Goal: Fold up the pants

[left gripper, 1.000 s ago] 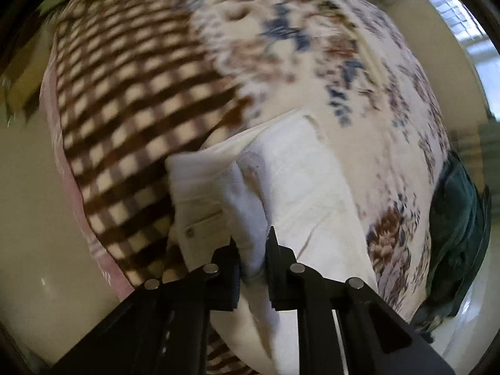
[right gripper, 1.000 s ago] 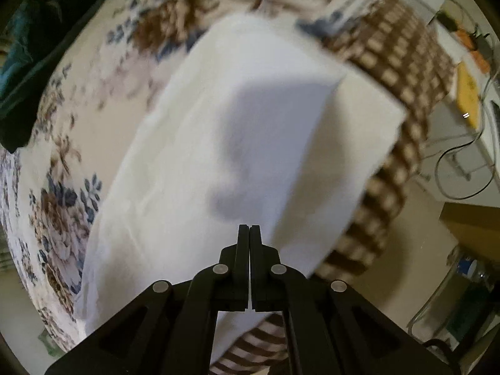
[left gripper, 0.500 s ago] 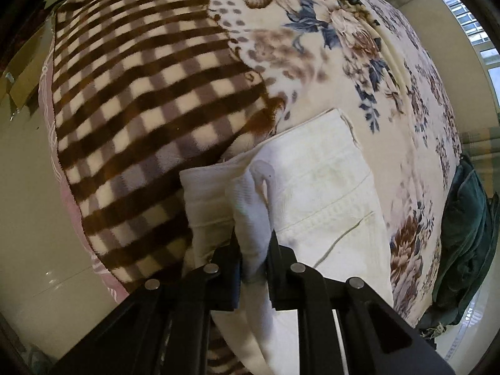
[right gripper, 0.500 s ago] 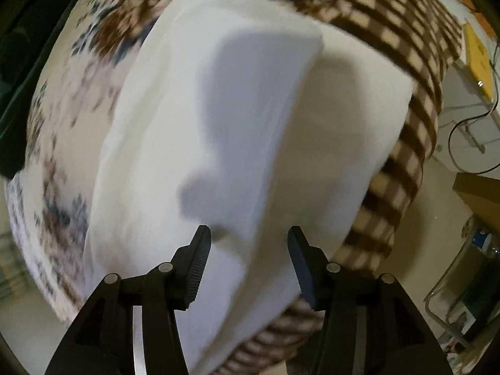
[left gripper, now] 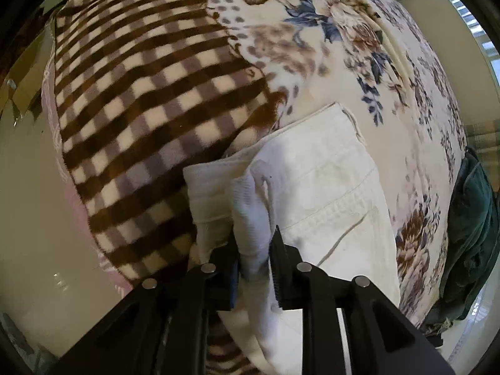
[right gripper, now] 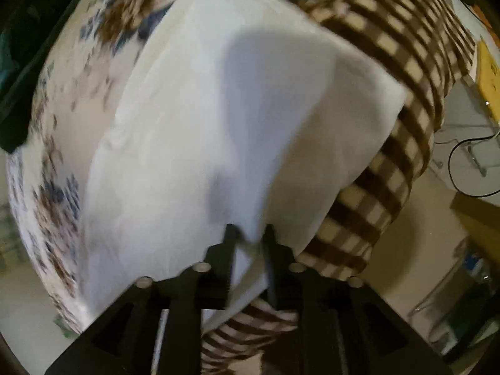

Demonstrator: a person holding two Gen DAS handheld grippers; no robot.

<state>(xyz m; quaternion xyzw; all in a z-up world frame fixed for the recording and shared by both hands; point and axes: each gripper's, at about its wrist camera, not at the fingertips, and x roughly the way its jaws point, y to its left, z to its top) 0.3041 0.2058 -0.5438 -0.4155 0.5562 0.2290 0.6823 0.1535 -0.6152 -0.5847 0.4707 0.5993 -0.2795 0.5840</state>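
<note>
Left gripper (left gripper: 254, 251) jaws, just loosening, are still pinching the white pants (left gripper: 328, 187) near their folded left edge. Right gripper (right gripper: 248, 237) jaws, just widening, are straddling a cloth ridge. Pants are lying on the patterned blanket (left gripper: 140, 78); judging: release low, keeping edges aligned.

Blanket-covered bed (left gripper: 312, 72) (checked and floral), white pants (left gripper: 328, 193) and dark green cloth (left gripper: 468, 218) atop.

White pants (left gripper: 331, 187), brown-checked floral blanket (left gripper: 150, 100)
</note>
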